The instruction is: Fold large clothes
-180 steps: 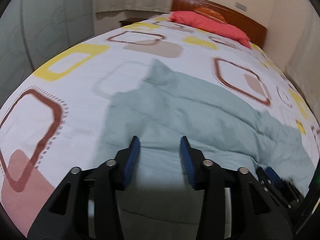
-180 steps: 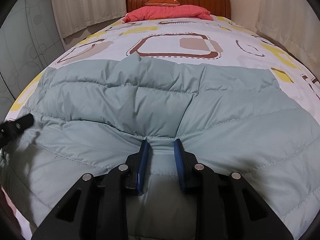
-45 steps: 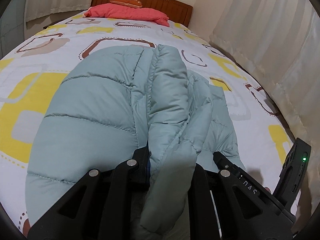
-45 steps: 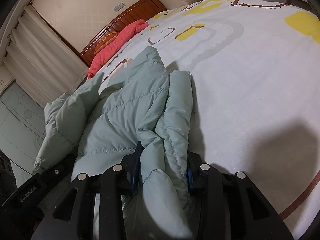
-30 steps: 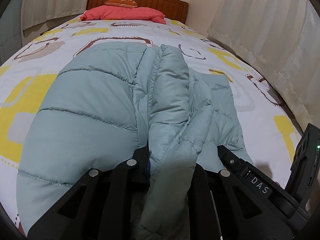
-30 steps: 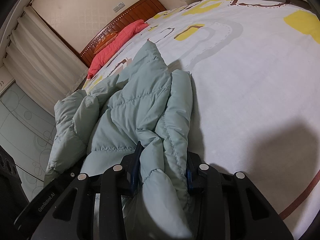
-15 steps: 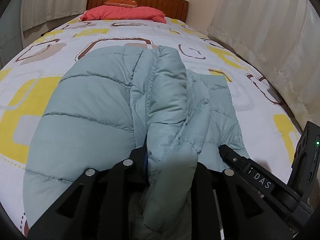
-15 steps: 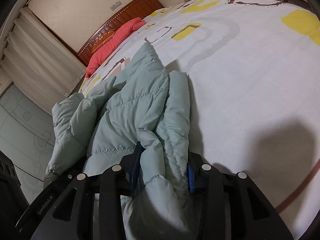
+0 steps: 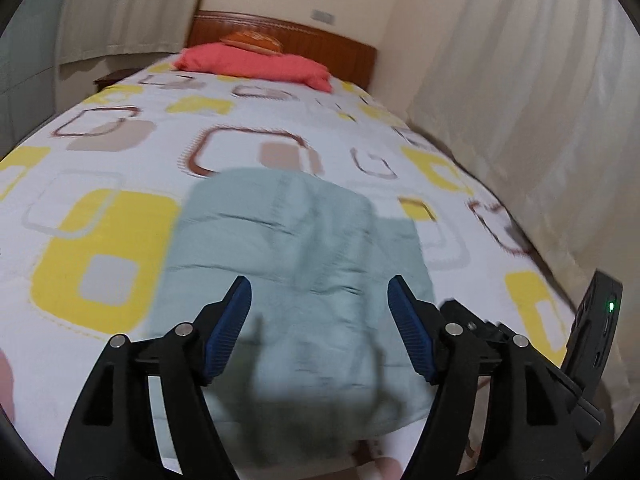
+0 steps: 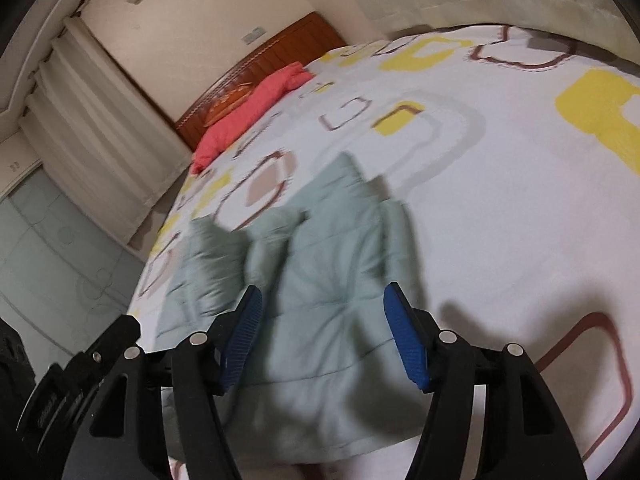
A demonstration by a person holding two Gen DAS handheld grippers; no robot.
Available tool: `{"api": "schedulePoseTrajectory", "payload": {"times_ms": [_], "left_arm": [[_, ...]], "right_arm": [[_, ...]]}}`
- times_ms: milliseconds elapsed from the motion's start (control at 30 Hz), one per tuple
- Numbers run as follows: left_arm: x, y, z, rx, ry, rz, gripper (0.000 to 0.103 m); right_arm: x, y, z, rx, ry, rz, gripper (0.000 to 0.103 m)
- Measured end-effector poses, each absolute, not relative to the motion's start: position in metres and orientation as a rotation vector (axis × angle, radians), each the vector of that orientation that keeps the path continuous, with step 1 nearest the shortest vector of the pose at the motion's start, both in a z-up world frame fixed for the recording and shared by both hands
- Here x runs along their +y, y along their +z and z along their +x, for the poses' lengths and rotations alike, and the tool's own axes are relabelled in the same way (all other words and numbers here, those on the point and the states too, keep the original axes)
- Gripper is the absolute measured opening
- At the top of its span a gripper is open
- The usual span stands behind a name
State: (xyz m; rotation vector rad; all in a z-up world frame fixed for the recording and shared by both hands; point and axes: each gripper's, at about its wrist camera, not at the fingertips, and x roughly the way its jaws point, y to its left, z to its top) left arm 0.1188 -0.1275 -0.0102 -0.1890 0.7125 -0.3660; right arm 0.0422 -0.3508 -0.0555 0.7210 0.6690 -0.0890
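Closest to me, the left gripper [image 9: 318, 320] hangs above the foot edge of the bed, its blue pads [image 9: 226, 326] spread wide with nothing between them; its jaws have just been opening, and the cloth lies free below. Just beside it, the right gripper [image 10: 322, 334] stands the same way, blue pads [image 10: 404, 340] well apart and bare, its jaws also just opened, hovering clear of the fabric.

Under both lies the pale green puffer jacket [image 9: 296, 264], folded into a thick bundle near the foot edge of the bed, its long side running toward the headboard. In the right wrist view the jacket [image 10: 332, 280] shows a puffed fold bulging on its left side and a pointed corner reaching up the bed. The picture is blurred, so the seams are hard to read.

Beyond it spreads the white bedspread [image 9: 120, 148] with yellow and brown squares. At the far edge rests a red pillow [image 9: 256, 66] against the wooden headboard [image 9: 320, 48], with pale curtains [image 9: 520, 100] along the right side.
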Motion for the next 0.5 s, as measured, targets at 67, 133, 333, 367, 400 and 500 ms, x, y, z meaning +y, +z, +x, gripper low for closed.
{"api": "schedulePoseTrajectory", "payload": {"times_ms": [67,133,333,367,400,500], "left_arm": [[-0.104,-0.012,0.123,0.709,-0.321,-0.225,0.074],[-0.082,-0.019,0.129,0.719,-0.278,-0.262,0.076],[-0.039,-0.052,0.144,0.786,-0.184,-0.317,0.076],[-0.038,-0.057,0.146,0.796,-0.182,-0.317,0.076],[-0.037,-0.061,0.146,0.802,-0.180,-0.316,0.076],[-0.037,-0.065,0.146,0.801,-0.190,-0.321,0.076]], "right_arm": [[-0.340,-0.055,0.047,0.679,-0.046,0.734,0.063],[-0.328,-0.055,0.053,0.691,-0.013,0.741,0.063],[-0.288,-0.065,0.071,0.747,0.065,0.748,0.068],[-0.283,-0.067,0.073,0.757,0.070,0.743,0.068],[-0.278,-0.071,0.077,0.771,0.077,0.735,0.068],[-0.270,-0.077,0.083,0.798,0.067,0.710,0.047]]}}
